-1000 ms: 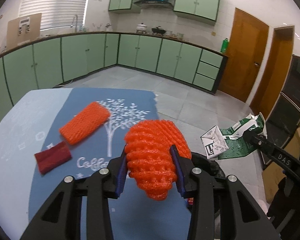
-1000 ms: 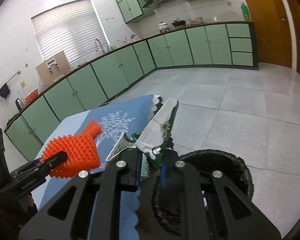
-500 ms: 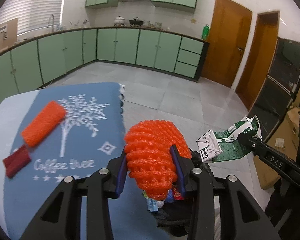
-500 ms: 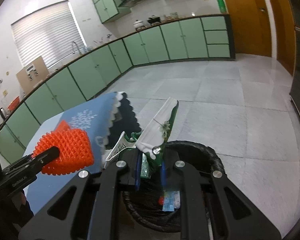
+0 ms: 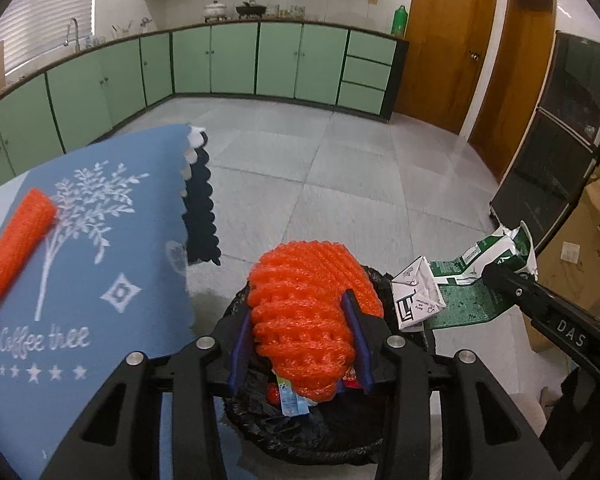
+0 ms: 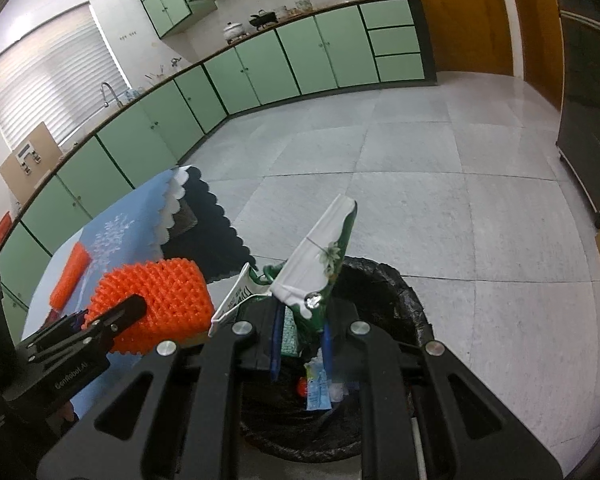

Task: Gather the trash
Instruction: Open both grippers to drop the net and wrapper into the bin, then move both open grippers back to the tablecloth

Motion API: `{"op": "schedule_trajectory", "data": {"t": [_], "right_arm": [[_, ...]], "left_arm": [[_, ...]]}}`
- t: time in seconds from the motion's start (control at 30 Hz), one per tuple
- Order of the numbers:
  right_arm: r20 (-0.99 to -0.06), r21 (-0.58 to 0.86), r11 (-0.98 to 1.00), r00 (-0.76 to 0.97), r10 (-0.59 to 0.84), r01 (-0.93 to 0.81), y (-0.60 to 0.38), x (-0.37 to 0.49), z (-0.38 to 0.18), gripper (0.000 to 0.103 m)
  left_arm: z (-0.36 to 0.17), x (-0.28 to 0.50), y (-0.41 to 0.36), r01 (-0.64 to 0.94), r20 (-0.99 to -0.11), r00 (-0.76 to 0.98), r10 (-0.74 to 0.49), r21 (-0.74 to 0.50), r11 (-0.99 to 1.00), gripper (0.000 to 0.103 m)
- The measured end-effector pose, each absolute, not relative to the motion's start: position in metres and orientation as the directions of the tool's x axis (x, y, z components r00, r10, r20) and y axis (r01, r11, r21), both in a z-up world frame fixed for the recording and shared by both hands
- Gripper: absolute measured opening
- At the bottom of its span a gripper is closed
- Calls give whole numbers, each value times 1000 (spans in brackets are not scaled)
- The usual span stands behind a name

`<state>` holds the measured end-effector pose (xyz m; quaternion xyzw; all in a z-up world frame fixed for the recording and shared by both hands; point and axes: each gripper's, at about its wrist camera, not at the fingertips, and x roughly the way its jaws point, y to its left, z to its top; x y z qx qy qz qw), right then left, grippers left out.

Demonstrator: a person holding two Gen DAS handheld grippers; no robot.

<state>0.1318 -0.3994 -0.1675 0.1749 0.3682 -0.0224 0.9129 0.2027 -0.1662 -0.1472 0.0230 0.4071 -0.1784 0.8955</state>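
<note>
While both tongs grip trash, foam net (image 5: 304,316) and carton (image 6: 320,264) hide much of the bin (image 6: 396,292).

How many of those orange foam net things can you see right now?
2. One orange foam net is clamped in the left gripper over the black-lined bin; the other lies on the blue tablecloth. More may be hidden.

At the bottom centre of the frame, the right gripper (image 6: 300,344) pinches a flattened green-and-white carton (image 6: 320,256) that sticks up toward the middle. Just behind and below it sits a black-lined trash bin (image 6: 396,280) with wrappers inside. At lower left, the left gripper (image 6: 100,320) holds an orange foam net (image 6: 160,296) beside the blue tablecloth (image 6: 140,224), where a second orange net (image 6: 70,276) lies.
</note>
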Motion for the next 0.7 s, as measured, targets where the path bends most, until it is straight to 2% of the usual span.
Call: {"op": "schedule_trajectory", "data": {"t": [0.13,0.2,0.23,0.27,0.33,0.37,0.43,0.7], "right_arm": [[-701,289,941,708,83,177,-399,145,-176,19],[-716,281,943,693,82,179,-398,152,-182,26],[-720,280,943,690,80,182,-399,155,-184,36],[-721,276,943,689,75,186,-398,156,-185,40],[-722,271,944,689,70,188,-398,157,-187,45],[-722,268,944,689,65,191,-398,158,-187,53],[-718,258,947,694,55,192,-396,157,-186,55],[-694,236,953,719,27,192,-393,150,-172,64]], "left_arm": [[-153,212,-171,330,-758,581,-295,-112,937,50],[-156,216,-172,325,-766,569,-300,-126,937,51],[-156,218,-173,324,-767,565,-302,-131,937,53],[-157,219,-172,322,-769,561,-306,-138,937,54],[-157,221,-169,319,-769,555,-317,-154,935,60],[-157,222,-168,317,-770,552,-321,-163,934,62],[-157,224,-164,310,-770,550,-325,-173,935,65],[-145,221,-151,292,-742,590,-319,-172,941,65]]}}
